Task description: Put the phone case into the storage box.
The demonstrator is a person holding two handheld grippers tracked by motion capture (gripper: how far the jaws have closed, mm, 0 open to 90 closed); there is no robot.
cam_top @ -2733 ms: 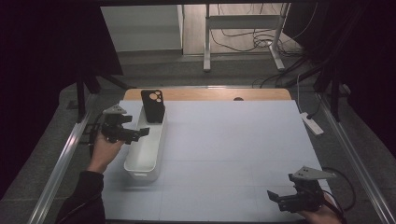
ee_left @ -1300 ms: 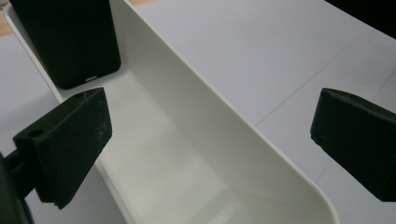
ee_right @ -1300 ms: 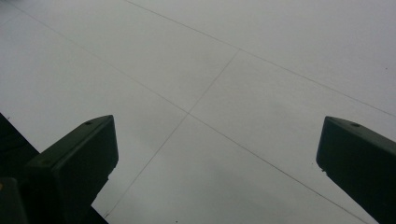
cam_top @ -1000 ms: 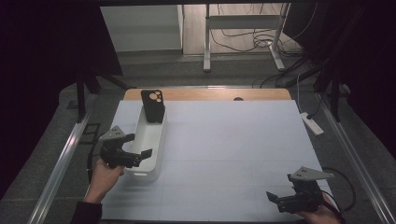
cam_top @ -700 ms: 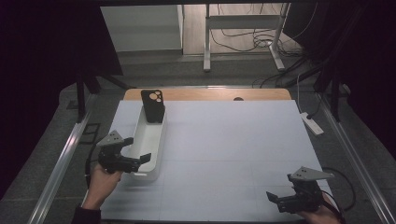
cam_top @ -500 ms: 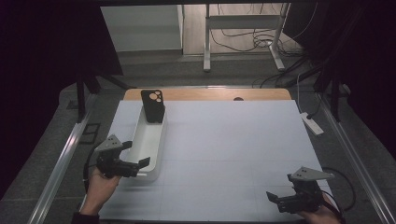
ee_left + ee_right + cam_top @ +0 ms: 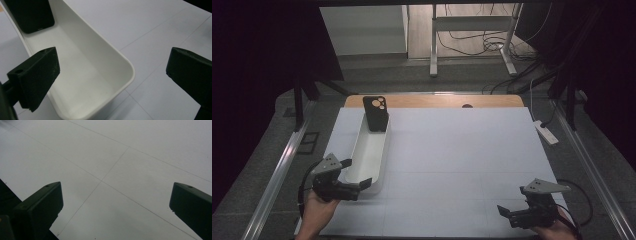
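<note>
Since the earlier frames, the left gripper has drawn back along the tray from beside the phone case to the tray's near end, close to the worktop's front left corner; the right gripper has barely shifted at the front right. Both grippers have their jaws spread wide with nothing between the pads. In the left gripper view the blocky, matte black fingers straddle the tray's rounded near corner without touching it. The tray is a long, narrow, smooth white plastic trough with a thin rolled rim, lying lengthwise on the pale, faintly gridded worktop. The phone case, dark and rectangular with round camera cut-outs, stands upright inside the tray's far end.
</note>
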